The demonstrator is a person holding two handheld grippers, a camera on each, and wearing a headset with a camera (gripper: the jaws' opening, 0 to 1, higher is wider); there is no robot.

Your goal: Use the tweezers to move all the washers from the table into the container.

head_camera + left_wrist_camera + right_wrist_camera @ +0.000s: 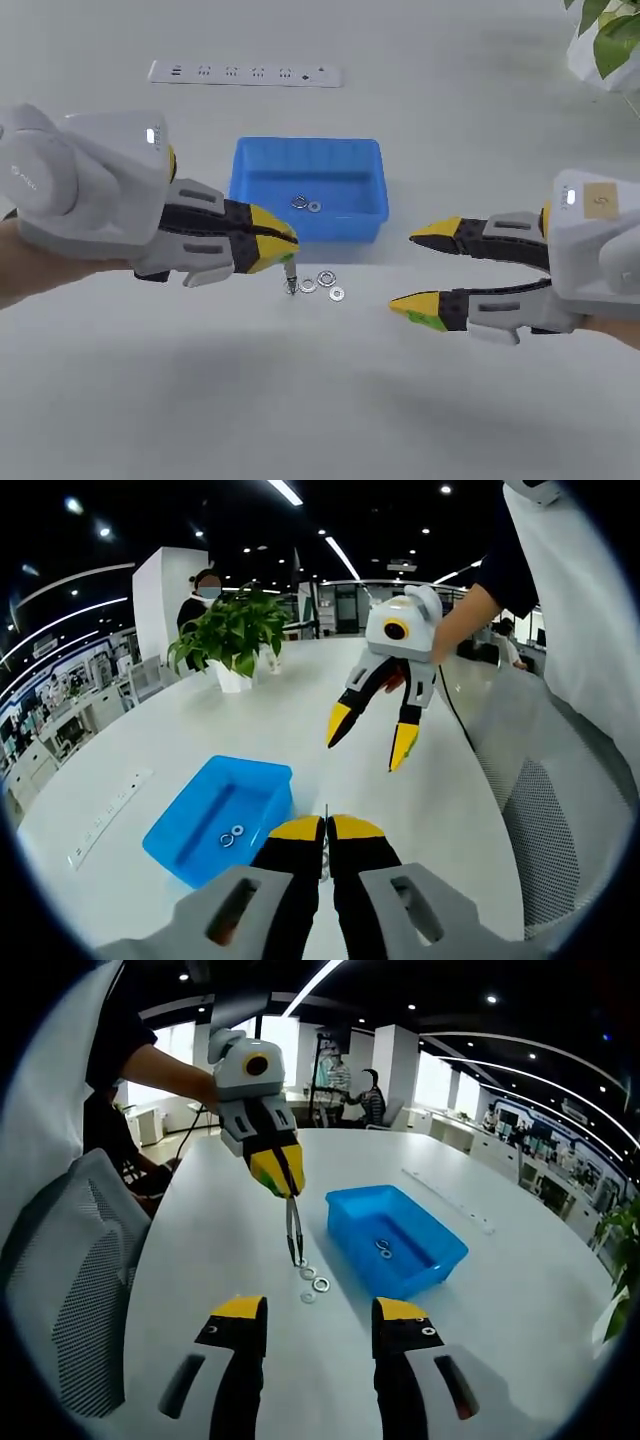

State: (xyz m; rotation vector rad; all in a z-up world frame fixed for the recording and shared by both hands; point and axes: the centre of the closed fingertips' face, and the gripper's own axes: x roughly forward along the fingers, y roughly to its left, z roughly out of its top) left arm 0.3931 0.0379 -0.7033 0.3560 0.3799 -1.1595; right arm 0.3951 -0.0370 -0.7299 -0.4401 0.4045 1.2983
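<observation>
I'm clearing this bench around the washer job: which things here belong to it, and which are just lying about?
Job:
tweezers clamped in the left hand-held gripper
loose washers on the table
blue container, with two washers inside

Lying about:
power strip
potted plant

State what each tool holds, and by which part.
The left tool is shut on the tweezers, gripping their top end, with the tips down beside the loose washers. The right tool is open and holds nothing.
</observation>
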